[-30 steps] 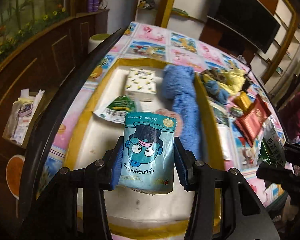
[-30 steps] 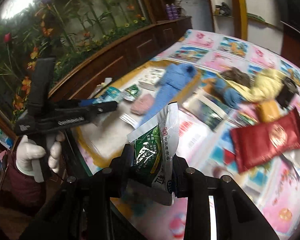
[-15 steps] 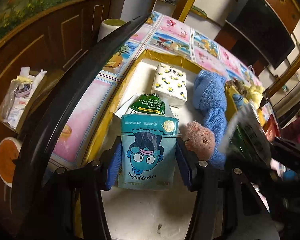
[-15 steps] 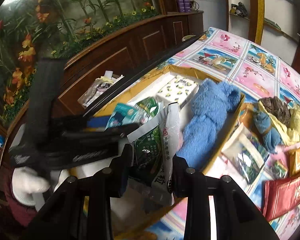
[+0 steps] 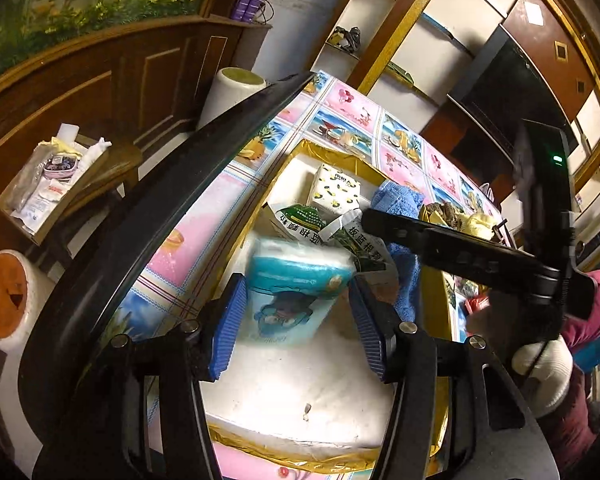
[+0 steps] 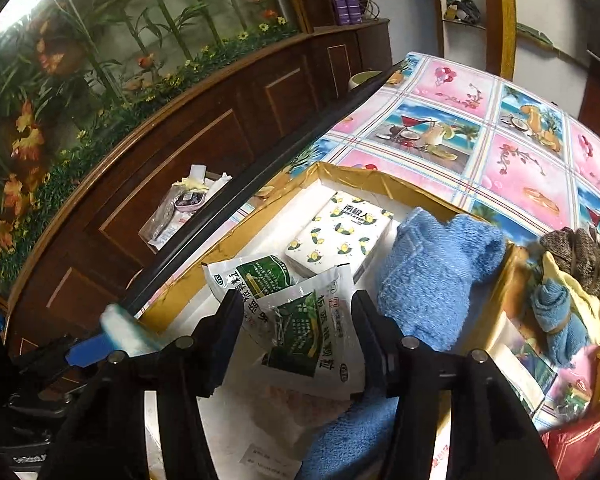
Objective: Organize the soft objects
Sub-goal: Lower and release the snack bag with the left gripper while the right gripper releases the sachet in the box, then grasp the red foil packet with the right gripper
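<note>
My left gripper (image 5: 296, 324) has just been opening, its jaws apart around the blue tissue pack (image 5: 296, 296), seemingly released, on the tray's white floor (image 5: 300, 392). My right gripper (image 6: 296, 340) has just opened over the green sachet (image 6: 312, 332). The gold tray rim (image 6: 380, 180) and blue towel (image 6: 432, 276) crowd it; beyond lies the patterned tablecloth (image 6: 520, 140).

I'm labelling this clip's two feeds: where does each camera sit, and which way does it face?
Left wrist: on the left gripper, angled down into the yellow-rimmed white foam box; its blue-padded fingers flank the teal cartoon tissue pack; a white-gloved hand shows.
Right wrist: on the right gripper, facing down; black fingers straddle the green-and-white sachet.
Shared: box, sachets, lemon-print tissue pack, blue fuzzy towel.
</note>
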A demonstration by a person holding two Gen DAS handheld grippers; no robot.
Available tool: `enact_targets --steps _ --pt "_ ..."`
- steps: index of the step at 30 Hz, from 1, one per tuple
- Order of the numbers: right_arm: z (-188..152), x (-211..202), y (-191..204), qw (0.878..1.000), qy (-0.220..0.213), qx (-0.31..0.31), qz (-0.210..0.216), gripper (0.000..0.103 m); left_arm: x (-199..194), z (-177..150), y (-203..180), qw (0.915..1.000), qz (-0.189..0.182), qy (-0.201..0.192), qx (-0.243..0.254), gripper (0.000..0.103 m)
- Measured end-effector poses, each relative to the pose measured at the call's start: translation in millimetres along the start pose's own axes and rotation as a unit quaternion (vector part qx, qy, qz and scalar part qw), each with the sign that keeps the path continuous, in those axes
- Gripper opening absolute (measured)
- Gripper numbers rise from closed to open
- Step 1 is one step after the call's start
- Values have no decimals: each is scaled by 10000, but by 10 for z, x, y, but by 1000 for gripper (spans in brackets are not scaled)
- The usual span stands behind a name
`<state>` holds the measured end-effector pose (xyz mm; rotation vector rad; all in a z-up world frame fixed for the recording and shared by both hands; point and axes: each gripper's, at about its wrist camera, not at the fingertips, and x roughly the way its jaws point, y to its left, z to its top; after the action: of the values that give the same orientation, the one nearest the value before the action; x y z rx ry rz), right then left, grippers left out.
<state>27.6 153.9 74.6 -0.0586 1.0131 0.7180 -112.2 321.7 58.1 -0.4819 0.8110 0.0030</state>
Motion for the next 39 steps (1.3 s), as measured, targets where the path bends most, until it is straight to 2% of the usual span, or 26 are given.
enact_targets --steps 3,7,9,12,14,16,19,22,27,33,37,39 --pt "-63 -249 -68 9996 -226 125 67 56 -37 -19 -28 9999 -133 -52 -44 53" --pt "-264 -692 -261 9978 -614 205 -144 56 -49 -57 -87 9999 -124 -72 23 53" --pt "-412 -956 -411 9942 -921 262 -481 56 -73 -80 -106 9998 -168 -87 24 53" --pt "-653 -1358 -704 9822 -1416 429 -1159 57 -151 -126 -164 9993 -317 -189 46 53" --pt "-820 -1573 -1028 9747 -1562 763 -1408 69 -201 -158 -219 9986 -459 -264 74 53" --pt "-955 -1719 -1396 9677 -1481 1289 -1582 69 -241 -179 -294 9978 -536 -354 138 53" --pt "-1176 -1897 -1862 9559 -1372 2025 -1627 69 -289 -199 -428 9970 -466 -583 220 53" --pt "-1316 -1921 -2043 9507 -1178 2324 -1683 69 -330 -218 -569 9955 -519 -725 328 53" --pt "-1255 -1795 -2075 9519 -1160 2253 -1722 69 -321 -278 -837 9938 -683 -580 654 53" --pt "-914 -1550 -2157 9613 -1034 1652 -1948 69 -268 -413 -1202 9906 -649 -356 1150 53" --pt "-661 -1272 -2349 9609 -646 1566 -2192 69 -278 -491 -1354 9885 -664 -298 1328 53" --pt "-654 -1147 -2435 9693 -262 1641 -1814 69 -284 -511 -1395 9875 -658 -287 1403 53"
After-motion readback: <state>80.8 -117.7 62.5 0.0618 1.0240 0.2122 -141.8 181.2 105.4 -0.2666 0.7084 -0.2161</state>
